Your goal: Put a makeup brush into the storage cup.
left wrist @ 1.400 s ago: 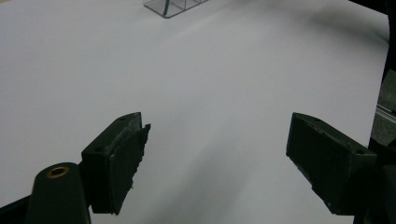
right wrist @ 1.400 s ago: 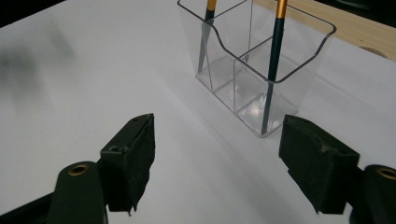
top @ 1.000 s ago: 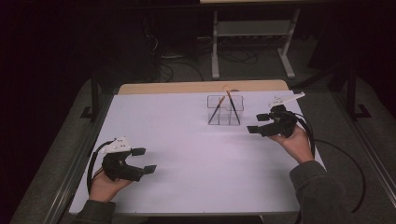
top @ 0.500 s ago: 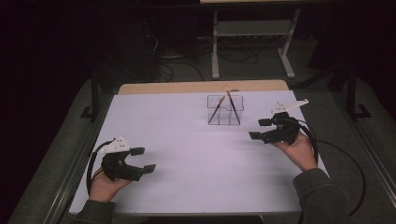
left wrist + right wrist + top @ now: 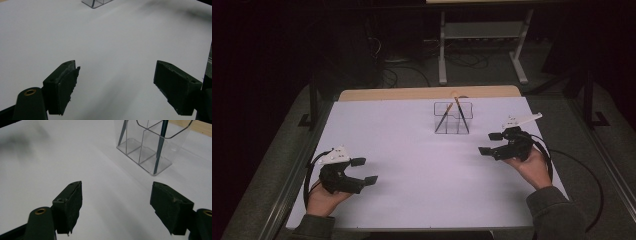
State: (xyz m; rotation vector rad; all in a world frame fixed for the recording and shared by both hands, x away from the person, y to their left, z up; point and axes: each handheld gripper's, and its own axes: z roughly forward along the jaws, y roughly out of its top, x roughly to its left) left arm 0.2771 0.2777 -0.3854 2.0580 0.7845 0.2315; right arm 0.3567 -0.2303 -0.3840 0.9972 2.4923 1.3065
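Pencils (image 5: pixel 442 119) crossed in clear holder (image 5: pixel 453 131)

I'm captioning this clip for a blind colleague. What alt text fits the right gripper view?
Two black jaws of the right gripper stand wide open with nothing between them, above a white table. Beyond them at upper right stands a clear plastic holder with compartments, and two dark pencils lean inside it.
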